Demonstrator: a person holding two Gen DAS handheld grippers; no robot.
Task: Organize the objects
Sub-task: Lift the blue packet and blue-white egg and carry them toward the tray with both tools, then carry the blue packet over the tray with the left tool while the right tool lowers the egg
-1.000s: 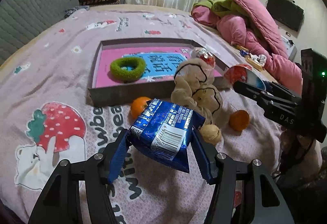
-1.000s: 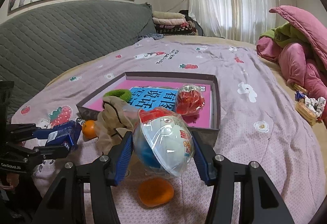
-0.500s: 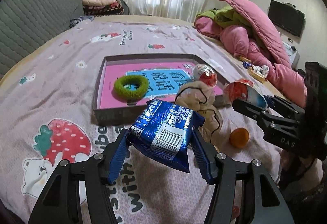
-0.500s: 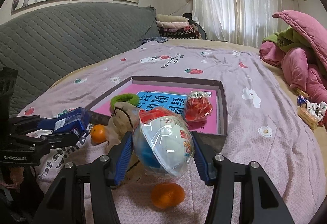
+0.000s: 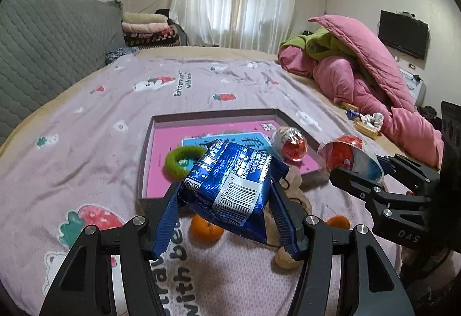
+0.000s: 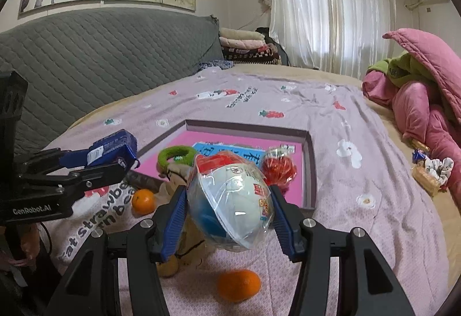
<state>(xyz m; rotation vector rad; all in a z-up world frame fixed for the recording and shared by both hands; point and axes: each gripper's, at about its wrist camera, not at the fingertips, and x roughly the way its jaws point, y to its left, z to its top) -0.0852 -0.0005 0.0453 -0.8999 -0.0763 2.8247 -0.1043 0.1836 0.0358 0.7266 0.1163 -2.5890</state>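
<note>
My left gripper (image 5: 227, 215) is shut on a blue foil snack pack (image 5: 233, 183), held above the bed in front of the shallow box (image 5: 207, 120). The same pack (image 6: 112, 150) shows at the left of the right wrist view. My right gripper (image 6: 227, 223) is shut on a wrapped egg-shaped toy (image 6: 230, 200), also seen as the egg toy (image 5: 350, 156) at the right of the left wrist view. Inside the pink-floored box (image 6: 247, 126) lie a green fuzzy ring (image 5: 184, 160) and a red wrapped ball (image 5: 291, 143).
On the bedspread below lie a beige plush toy (image 6: 178, 172), two oranges (image 5: 207, 229) (image 6: 239, 285) and a walnut (image 5: 285, 261). A pink quilt heap (image 5: 374, 79) and a small snack pile (image 6: 429, 172) sit at the right. A grey headboard (image 6: 86, 56) runs along the left.
Both grippers have risen with their loads still gripped; the box and the loose things on the bed now appear lower and farther. Nothing was let go.
</note>
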